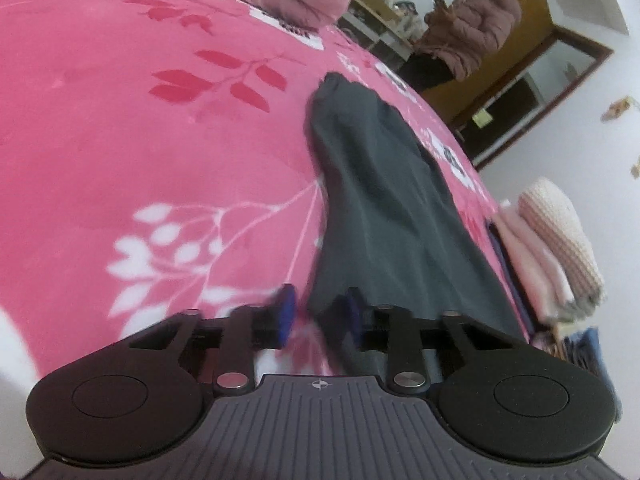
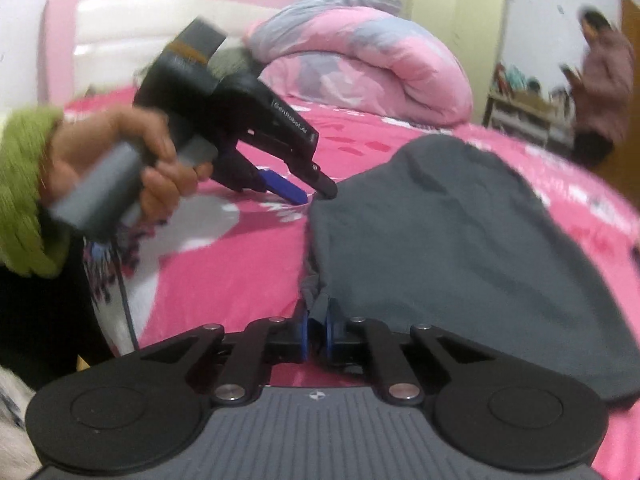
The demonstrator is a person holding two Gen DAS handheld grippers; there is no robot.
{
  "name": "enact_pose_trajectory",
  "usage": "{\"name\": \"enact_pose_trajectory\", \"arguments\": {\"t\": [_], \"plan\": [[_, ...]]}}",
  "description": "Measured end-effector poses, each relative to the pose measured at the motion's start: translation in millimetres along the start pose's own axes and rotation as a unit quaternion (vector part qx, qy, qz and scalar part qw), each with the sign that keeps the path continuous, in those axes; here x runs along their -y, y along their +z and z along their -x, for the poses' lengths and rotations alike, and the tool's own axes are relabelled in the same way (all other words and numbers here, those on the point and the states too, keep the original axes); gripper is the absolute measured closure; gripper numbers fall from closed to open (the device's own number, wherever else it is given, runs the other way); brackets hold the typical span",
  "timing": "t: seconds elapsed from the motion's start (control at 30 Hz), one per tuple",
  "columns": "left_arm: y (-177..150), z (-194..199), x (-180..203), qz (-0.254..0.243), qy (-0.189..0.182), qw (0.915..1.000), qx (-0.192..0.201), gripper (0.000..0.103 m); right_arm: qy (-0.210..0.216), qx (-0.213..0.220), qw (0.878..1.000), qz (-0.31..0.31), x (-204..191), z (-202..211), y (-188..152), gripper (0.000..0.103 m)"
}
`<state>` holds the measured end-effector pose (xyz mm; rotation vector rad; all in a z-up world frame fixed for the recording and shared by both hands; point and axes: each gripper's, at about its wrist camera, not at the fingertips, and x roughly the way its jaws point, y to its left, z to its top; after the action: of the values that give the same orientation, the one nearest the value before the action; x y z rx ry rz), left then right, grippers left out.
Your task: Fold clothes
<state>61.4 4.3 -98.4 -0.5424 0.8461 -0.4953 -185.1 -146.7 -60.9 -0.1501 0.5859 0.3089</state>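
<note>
Bedspread [image 1: 120, 120], pink with white and red leaf print, filled most of both views and carried everything else. Rolled pink-and-grey quilt [image 2: 360, 60] lay at 12 o'clock in the right wrist view, in front of a pink headboard [image 2: 120, 12]. Dark grey garment [image 2: 440, 240], the task item, lay spread flat on the bedspread, running from centre toward 4 o'clock in the right wrist view and from centre to 6 o'clock in the left wrist view [image 1: 380, 200]. A standing person in a mauve padded jacket [image 1: 472, 32] appeared at 1 o'clock beside a wooden doorframe. A stack of folded pale pink and cream textiles [image 1: 552, 248] sat at 3 o'clock, off the bed edge. Right gripper [image 2: 318, 330] had its blue-padded jaws nearly closed, pinching a bunched edge of the garment at 6 o'clock. Left gripper [image 2: 316, 196], held by a hand [image 2: 120, 160] in a green knitted cuff, had its jaws parted, tips at the garment's far corner; in its own view [image 1: 318, 312] the jaws straddled the garment's edge without clamping it.
</note>
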Motion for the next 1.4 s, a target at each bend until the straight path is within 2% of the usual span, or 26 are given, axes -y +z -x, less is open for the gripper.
{"name": "enact_pose_trajectory", "arguments": {"t": [0.03, 0.07, 0.23, 0.4, 0.5, 0.6, 0.67, 0.73, 0.77, 0.8, 0.87, 0.93, 1.03, 1.2, 1.27, 1.33, 1.4], "plan": [[0.2, -0.8, 1.4, 0.0, -0.001, 1.0, 0.003, 0.1, 0.005, 0.002, 1.0, -0.013, 3.5, 0.9, -0.4, 0.095], [0.2, -0.6, 4.4, -0.003, -0.002, 1.0, 0.006, 0.102, 0.009, 0.004, 1.0, -0.025, 6.5, 2.1, -1.0, 0.095], [8.0, 7.2, 29.4, -0.016, -0.018, 0.9995, 0.021, 0.103, 0.036, 0.021, 0.994, -0.104, 24.3, 9.8, -3.7, 0.096], [25.8, -2.4, 76.9, -0.062, -0.022, 0.9978, 0.003, 0.103, 0.057, 0.046, 0.974, -0.213, 52.5, 21.2, -6.9, 0.096], [27.2, -25.8, 102.5, -0.103, -0.016, 0.9944, -0.017, 0.103, 0.08, 0.06, 0.944, -0.314, 78.2, 25.9, -17.1, 0.096], [23.1, -58.7, 115.2, -0.138, -0.019, 0.9891, -0.047, 0.103, 0.097, 0.069, 0.9, -0.418, 105.3, 26.4, -35.2, 0.096], [21.1, -73.4, 113.1, -0.144, -0.017, 0.9877, -0.059, 0.098, 0.103, 0.065, 0.873, -0.473, 119.8, 23.1, -50.3, 0.096], [22.9, -63.3, 107.0, -0.131, -0.016, 0.991, -0.023, 0.09, 0.111, 0.057, 0.848, -0.515, 130.6, 19.1, -63.8, 0.096], [23.9, -56.2, 103.6, -0.122, -0.016, 0.9924, 0.0, 0.085, 0.114, 0.056, 0.841, -0.525, 133.8, 18.5, -67.8, 0.096], [25.2, -46.8, 99.2, -0.116, -0.017, 0.9929, 0.023, 0.08, 0.115, 0.057, 0.839, -0.529, 135.1, 19.5, -70.4, 0.096], [26.0, -27.8, 91.3, -0.113, -0.011, 0.992, 0.054, 0.08, 0.116, 0.062, 0.837, -0.531, 136.8, 20.0, -72.4, 0.096], [22.8, -15.8, 89.0, -0.135, 0.006, 0.9886, 0.066, 0.08, 0.118, 0.063, 0.837, -0.531, 137.1, 19.1, -72.8, 0.096], [8.0, -15.4, 97.4, -0.212, 0.026, 0.9757, 0.049, 0.08, 0.12, 0.064, 0.837, -0.53, 137.1, 19.4, -73.5, 0.096], [-25.0, -45.1, 115.1, -0.318, 0.046, 0.9468, -0.005, 0.079, 0.108, 0.063, 0.843, -0.524, 139.5, 21.9, -71.8, 0.094], [-30.8, -55.3, 115.5, -0.334, 0.052, 0.941, -0.011, 0.079, 0.084, 0.057, 0.858, -0.503, 137.9, 31.9, -67.3, 0.093], [-29.7, -58.2, 114.5, -0.334, 0.048, 0.9413, -0.013, 0.079, 0.057, 0.05, 0.874, -0.48, 135.9, 43.0, -62.5, 0.092], [-28.6, -61.1, 113.5, -0.334, 0.044, 0.9416, -0.015, 0.079, 0.012, 0.054, 0.898, -0.436, 131.7, 59.3, -54.8, 0.092]]}}
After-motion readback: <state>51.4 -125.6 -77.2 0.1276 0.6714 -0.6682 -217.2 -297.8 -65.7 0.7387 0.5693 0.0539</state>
